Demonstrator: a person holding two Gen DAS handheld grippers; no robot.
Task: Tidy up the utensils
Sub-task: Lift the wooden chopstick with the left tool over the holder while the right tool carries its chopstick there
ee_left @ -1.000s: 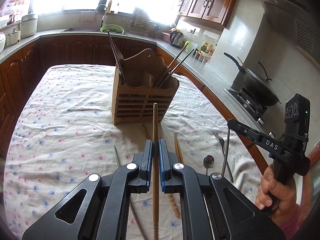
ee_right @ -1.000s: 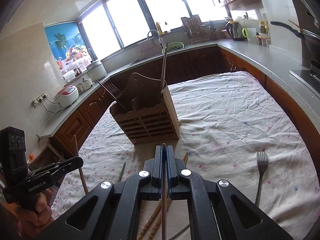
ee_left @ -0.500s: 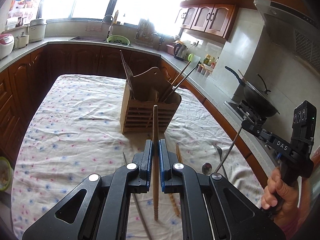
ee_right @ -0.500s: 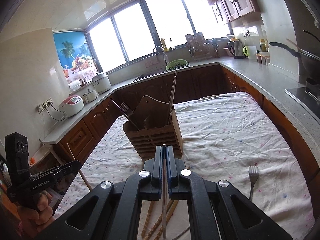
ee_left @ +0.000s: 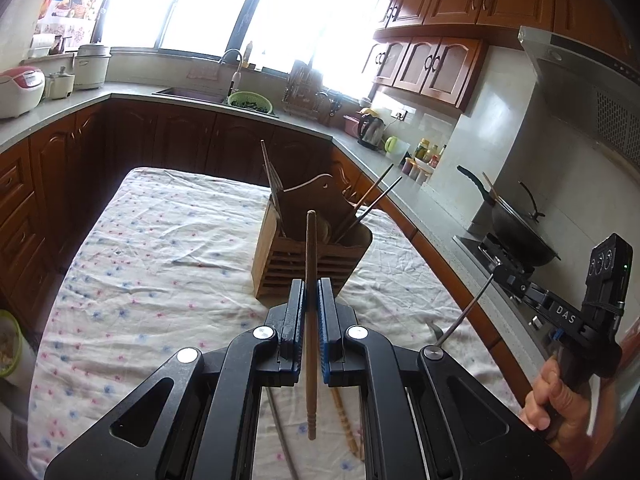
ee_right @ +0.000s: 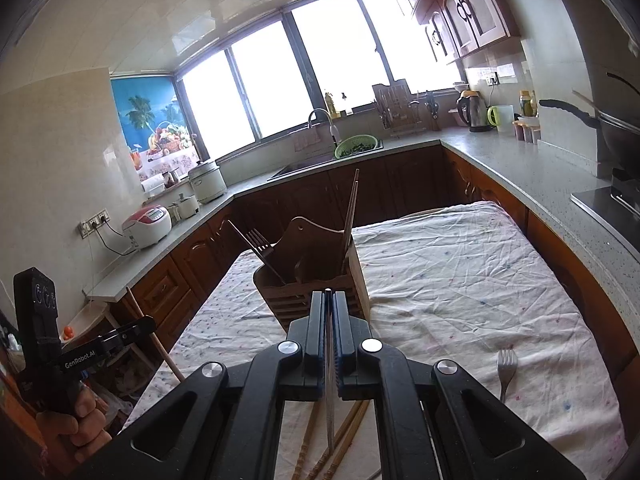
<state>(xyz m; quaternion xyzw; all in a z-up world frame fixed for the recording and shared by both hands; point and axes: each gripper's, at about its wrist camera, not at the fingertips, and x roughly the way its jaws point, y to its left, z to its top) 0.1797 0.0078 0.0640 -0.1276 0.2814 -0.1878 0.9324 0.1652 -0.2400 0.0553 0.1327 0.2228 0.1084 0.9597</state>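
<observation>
A wooden utensil holder (ee_left: pixel 308 256) stands mid-table with chopsticks and a fork in it; it also shows in the right wrist view (ee_right: pixel 316 280). My left gripper (ee_left: pixel 311 292) is shut on a wooden chopstick (ee_left: pixel 311 320), held upright above the table short of the holder. My right gripper (ee_right: pixel 329 304) is shut on a thin metal chopstick (ee_right: pixel 329 392), also raised in front of the holder. From the left wrist view the right gripper (ee_left: pixel 500 272) hangs at the right with the metal chopstick (ee_left: pixel 464 316) slanting down.
Loose wooden chopsticks (ee_right: pixel 344 440) lie on the flowered tablecloth (ee_left: pixel 160 248) below the grippers. A fork (ee_right: pixel 506 368) lies at the right. Kitchen counters surround the table; a wok (ee_left: pixel 516 228) sits on the stove at the right.
Both grippers have risen and pulled back with their chopsticks, so the holder looks smaller and farther. Both stay shut.
</observation>
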